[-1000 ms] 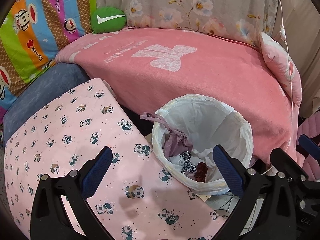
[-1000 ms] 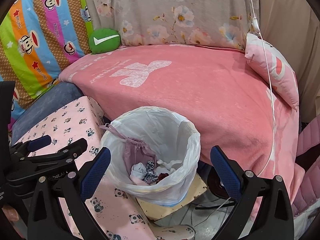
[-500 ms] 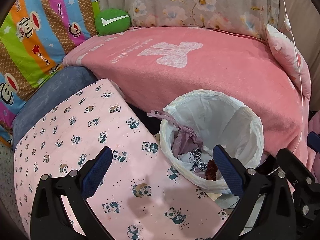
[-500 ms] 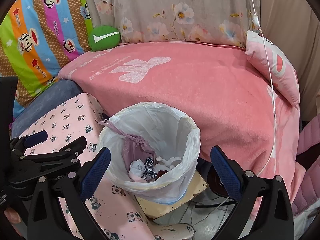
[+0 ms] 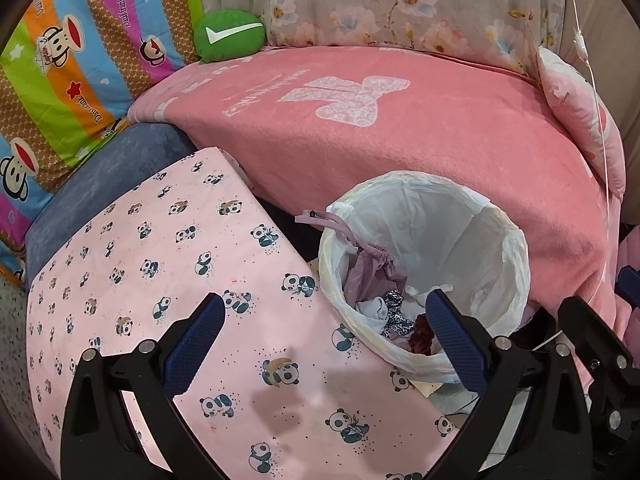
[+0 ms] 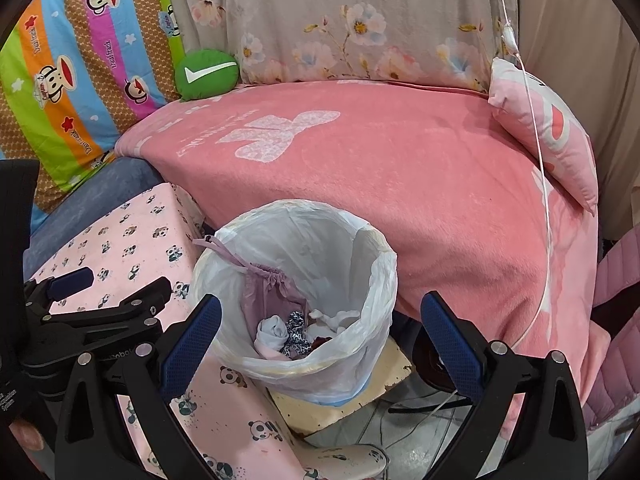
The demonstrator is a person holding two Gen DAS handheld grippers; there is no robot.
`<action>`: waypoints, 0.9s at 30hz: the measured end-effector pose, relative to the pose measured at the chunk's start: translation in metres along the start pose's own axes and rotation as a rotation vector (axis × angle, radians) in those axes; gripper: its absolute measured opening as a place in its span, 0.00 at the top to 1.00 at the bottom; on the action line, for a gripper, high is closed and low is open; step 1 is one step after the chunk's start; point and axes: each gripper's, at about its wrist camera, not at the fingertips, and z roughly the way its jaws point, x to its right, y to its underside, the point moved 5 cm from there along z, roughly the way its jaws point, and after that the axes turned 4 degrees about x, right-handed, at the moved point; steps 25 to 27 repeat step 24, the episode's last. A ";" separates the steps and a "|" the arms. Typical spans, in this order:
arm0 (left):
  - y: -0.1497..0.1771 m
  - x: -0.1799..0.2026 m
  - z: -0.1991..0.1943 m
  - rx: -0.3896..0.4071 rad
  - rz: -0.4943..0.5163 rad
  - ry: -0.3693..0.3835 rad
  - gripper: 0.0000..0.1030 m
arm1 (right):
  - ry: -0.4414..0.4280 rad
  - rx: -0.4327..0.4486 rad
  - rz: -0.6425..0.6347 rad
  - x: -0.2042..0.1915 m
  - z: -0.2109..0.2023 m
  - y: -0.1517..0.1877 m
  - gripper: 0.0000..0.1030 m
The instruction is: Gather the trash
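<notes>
- The trash bin (image 6: 296, 300), lined with a white bag (image 5: 472, 240), stands on the floor between the panda-print surface (image 5: 160, 264) and the pink blanket (image 6: 400, 184).
- Inside lie a mauve drawstring bag (image 6: 272, 292), white crumpled pieces and a leopard-print scrap (image 6: 296, 336).
- The left hand-held gripper (image 5: 324, 340) hangs spread wide and empty over the surface and the bin's near rim.
- The right hand-held gripper (image 6: 320, 340) is likewise spread and empty, straddling the bin.
- A green cushion (image 5: 228, 34) lies beyond the blanket.
</notes>
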 end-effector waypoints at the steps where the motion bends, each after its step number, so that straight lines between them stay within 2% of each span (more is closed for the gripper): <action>1: 0.000 0.001 0.000 0.000 0.001 0.000 0.07 | 0.000 0.000 -0.001 0.000 0.000 0.000 0.05; 27: 0.001 0.003 -0.004 0.024 0.021 0.016 0.07 | 0.004 0.003 0.009 0.008 -0.003 0.005 0.05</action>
